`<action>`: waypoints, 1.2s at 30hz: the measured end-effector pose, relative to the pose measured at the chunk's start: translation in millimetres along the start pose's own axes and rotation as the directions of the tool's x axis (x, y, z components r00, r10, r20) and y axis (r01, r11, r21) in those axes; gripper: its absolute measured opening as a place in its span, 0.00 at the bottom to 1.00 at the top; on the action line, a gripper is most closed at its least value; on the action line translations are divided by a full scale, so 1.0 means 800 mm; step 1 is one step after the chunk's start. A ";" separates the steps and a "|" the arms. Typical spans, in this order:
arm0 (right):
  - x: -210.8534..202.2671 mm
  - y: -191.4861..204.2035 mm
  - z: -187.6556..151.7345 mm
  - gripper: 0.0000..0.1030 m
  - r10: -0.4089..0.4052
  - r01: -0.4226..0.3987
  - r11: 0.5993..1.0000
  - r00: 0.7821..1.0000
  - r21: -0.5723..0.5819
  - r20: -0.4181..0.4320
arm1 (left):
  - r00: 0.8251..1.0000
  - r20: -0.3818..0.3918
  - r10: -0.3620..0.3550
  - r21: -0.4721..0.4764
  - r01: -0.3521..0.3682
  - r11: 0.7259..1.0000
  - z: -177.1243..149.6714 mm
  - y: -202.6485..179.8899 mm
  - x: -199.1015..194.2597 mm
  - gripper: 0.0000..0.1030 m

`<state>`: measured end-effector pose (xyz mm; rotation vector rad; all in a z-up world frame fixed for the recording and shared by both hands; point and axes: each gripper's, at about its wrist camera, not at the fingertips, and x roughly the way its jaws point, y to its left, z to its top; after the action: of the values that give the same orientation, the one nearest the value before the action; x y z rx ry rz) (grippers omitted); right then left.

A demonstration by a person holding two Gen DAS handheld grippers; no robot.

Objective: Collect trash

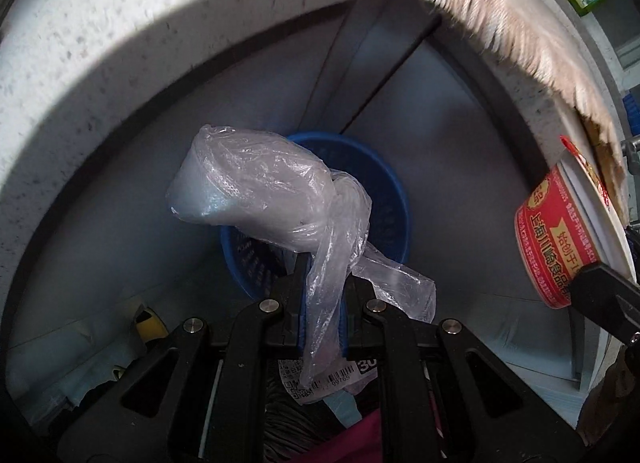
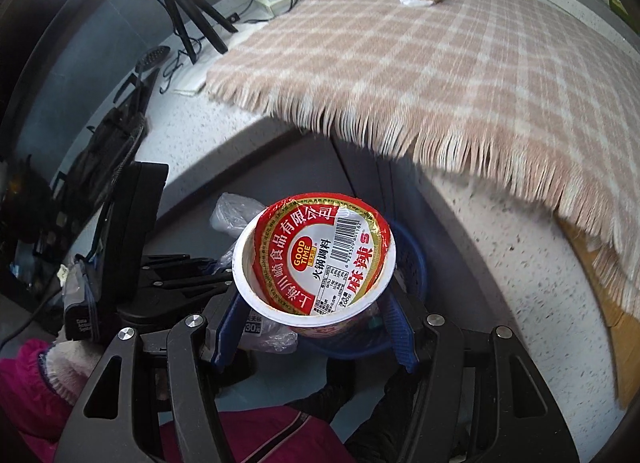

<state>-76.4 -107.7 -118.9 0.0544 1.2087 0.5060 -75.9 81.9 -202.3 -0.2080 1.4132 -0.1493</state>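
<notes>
Hand-held gripper [image 2: 312, 315] around red tub [image 2: 314, 255]

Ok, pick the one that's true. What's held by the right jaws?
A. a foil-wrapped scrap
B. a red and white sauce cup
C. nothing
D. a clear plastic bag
B: the right gripper clamps the red and white sauce cup by its sides above the blue basket.

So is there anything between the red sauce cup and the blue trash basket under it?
Nothing visible. The red cup, clamped in the right gripper, hangs over the blue basket. The knotted plastic bag in the left gripper hangs alongside.
</notes>
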 end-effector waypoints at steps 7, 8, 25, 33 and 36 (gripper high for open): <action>0.028 -0.009 -0.007 0.59 -0.027 0.027 1.000 0.998 0.006 -0.058 | 0.999 -0.041 0.021 -0.002 -0.021 1.000 0.000 0.003 0.026 0.09; 0.031 -0.011 -0.008 0.59 -0.028 0.029 1.000 0.998 0.006 -0.063 | 0.999 -0.045 0.024 0.000 -0.024 1.000 0.001 0.004 0.029 0.09; 0.071 -0.021 -0.002 0.59 -0.079 0.078 0.997 0.989 -0.009 -0.125 | 0.993 -0.075 0.089 0.027 -0.087 0.996 0.025 -0.027 0.061 0.09; 0.077 -0.022 0.006 0.59 -0.088 0.088 0.996 0.989 -0.005 -0.123 | 0.992 -0.062 0.107 0.049 -0.105 0.993 0.034 -0.030 0.052 0.09; 0.077 -0.023 0.011 0.59 -0.087 0.088 0.996 0.989 -0.002 -0.121 | 0.992 -0.057 0.109 0.054 -0.106 0.993 0.036 -0.032 0.044 0.09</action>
<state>-46.7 -97.4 -175.3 -0.0271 1.3245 0.4355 -41.8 50.6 -225.9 -0.0858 1.4751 -0.1030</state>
